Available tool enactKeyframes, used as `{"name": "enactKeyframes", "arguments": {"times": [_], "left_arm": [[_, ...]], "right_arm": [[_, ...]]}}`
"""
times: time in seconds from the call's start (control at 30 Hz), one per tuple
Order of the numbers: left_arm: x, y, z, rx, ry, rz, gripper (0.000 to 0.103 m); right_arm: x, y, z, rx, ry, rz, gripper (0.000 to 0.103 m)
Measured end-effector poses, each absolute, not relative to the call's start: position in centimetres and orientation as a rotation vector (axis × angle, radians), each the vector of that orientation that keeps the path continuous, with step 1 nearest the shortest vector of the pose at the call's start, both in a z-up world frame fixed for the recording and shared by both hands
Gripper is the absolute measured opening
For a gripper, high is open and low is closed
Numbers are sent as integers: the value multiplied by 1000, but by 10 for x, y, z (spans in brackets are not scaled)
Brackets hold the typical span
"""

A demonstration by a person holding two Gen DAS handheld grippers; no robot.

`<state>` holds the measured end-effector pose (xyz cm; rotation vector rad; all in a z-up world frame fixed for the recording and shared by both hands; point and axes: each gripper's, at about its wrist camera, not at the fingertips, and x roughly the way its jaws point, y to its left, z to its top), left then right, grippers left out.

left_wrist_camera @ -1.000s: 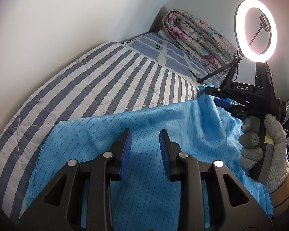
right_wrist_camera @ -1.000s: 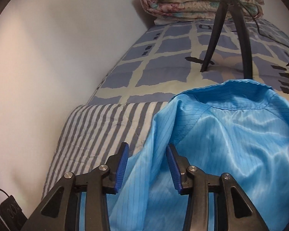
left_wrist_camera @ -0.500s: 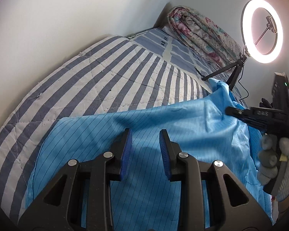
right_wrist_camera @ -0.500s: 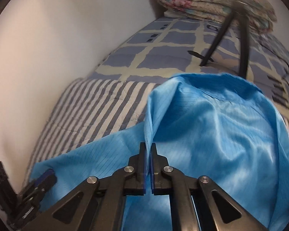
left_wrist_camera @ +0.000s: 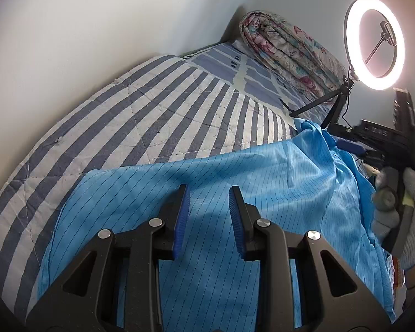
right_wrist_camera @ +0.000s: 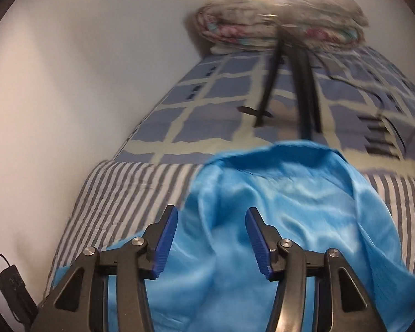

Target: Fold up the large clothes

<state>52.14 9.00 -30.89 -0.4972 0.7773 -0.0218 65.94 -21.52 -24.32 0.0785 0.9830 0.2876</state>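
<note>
A bed [left_wrist_camera: 152, 116] runs along a pale wall, covered by a blue-and-white striped quilt [left_wrist_camera: 130, 127] with a checked sheet [left_wrist_camera: 246, 77] beyond it.

From the left wrist view, the blue garment [left_wrist_camera: 262, 171] lies spread across the quilt from 7 o'clock to 3 o'clock, one corner lifted near 2 o'clock. The left hand-held gripper [left_wrist_camera: 209, 215] hovers above the cloth, its blue pads apart and pinching nothing. A rolled floral blanket [left_wrist_camera: 287, 52] sits at 1 o'clock against the wall. A lit ring light [left_wrist_camera: 373, 41] on a tripod stands at 2 o'clock, its legs planted just behind the raised corner. At 3 o'clock a gloved hand [left_wrist_camera: 401, 213] grips the right hand-held gripper [left_wrist_camera: 348, 144].

From the right wrist view, the picture is blurred. The right hand-held gripper [right_wrist_camera: 211, 238] is spreading its pads; a fold of the blue garment [right_wrist_camera: 276, 193] rises between them, untouched. The tripod legs [right_wrist_camera: 304, 96] stand at 12 o'clock, directly beyond the cloth. A small black device [right_wrist_camera: 11, 279] hangs at 8 o'clock.
</note>
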Motion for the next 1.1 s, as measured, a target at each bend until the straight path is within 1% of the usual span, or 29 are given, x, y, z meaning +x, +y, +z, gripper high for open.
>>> {"name": "enactKeyframes", "arguments": {"times": [0.03,0.1,0.17,0.23,0.27,0.3,0.33,0.4,0.43,0.5,0.53,0.6,0.63,0.67,0.7,0.77,0.83,0.87,0.97,1.1], "left_arm": [[521,90,-309,-497,778,-22,29],[521,90,-308,-493,774,-22,29],[521,90,-308,-485,769,-20,29],[522,88,-308,-473,769,-23,29],[522,88,-308,-471,768,-25,29],[522,87,-308,-470,768,-27,29],[522,87,-308,-472,768,-27,29],[521,86,-307,-469,765,-27,29],[521,85,-307,-469,764,-28,29],[521,85,-306,-468,761,-27,29],[521,85,-306,-468,760,-27,29],[521,85,-307,-467,762,-27,29],[521,85,-307,-467,763,-27,29],[520,85,-307,-466,763,-24,29],[520,84,-307,-464,764,-22,29],[522,84,-307,-460,770,-16,29],[524,83,-307,-458,774,-3,29],[525,83,-307,-459,777,0,29],[529,84,-309,-465,797,5,29],[534,80,-309,-447,859,-21,30]], "right_arm": [[662,-206,-244,30,985,267,51],[672,-193,-250,-59,996,215,41],[681,-189,-256,-90,1004,178,38],[687,-186,-261,-130,1006,150,31],[690,-186,-264,-150,1014,142,21],[692,-188,-267,-139,1031,143,9],[691,-193,-267,-100,1042,156,6],[691,-218,-265,104,1035,221,3],[690,-230,-264,207,1023,251,2],[687,-268,-267,536,966,333,0],[686,-281,-271,649,944,342,0],[685,-298,-278,788,904,356,0],[685,-301,-279,801,884,361,0],[684,-300,-279,747,877,327,0],[684,-293,-276,618,899,251,2],[685,-281,-272,458,945,202,5],[674,-278,-262,448,938,241,15],[667,-277,-254,433,923,250,24],[641,-275,-225,411,923,284,25],[588,-273,-161,362,902,375,25]]}}
